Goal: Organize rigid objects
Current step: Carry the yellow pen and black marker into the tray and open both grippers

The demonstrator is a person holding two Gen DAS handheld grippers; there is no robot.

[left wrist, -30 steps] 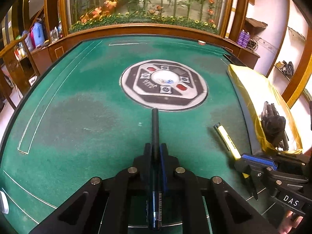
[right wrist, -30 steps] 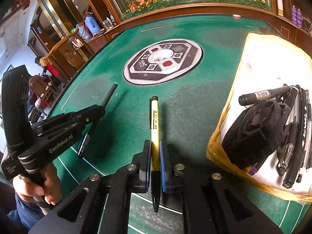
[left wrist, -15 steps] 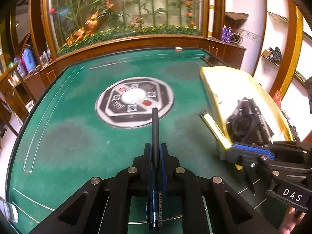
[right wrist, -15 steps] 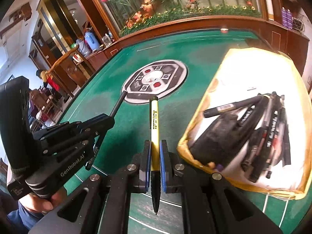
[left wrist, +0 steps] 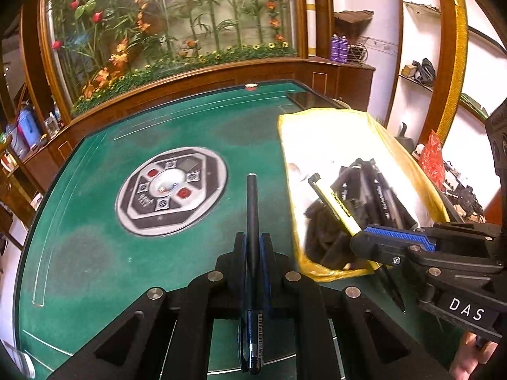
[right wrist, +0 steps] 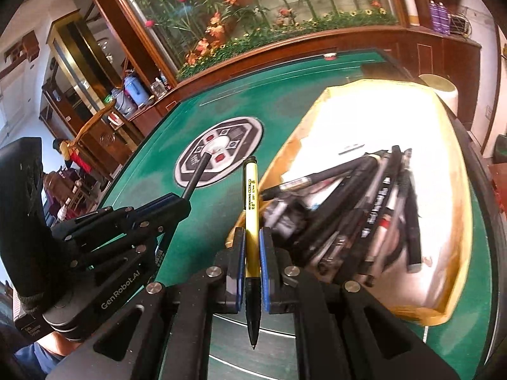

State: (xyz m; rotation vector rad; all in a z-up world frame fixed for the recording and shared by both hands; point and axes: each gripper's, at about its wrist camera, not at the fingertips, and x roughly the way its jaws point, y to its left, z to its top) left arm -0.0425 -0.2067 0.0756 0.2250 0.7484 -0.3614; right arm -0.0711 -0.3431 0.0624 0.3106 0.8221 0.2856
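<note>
Both grippers have shifted right toward the yellow-rimmed tray (right wrist: 450, 300) since the earlier frames; it now sits much closer.

Left gripper (left wrist: 252, 247): jaws clamped on a black pen (left wrist: 252, 209), long axis running straight out along the fingers, over green felt (left wrist: 95, 253) just left of the tray wall.

Right gripper (right wrist: 252, 247): jaws clamped on a yellow pen (right wrist: 252, 202), far end at the tray's near-left edge, beside the pile of dark pens (right wrist: 364, 209). Right hand is nearer the tray; tray lies right of both.
</note>
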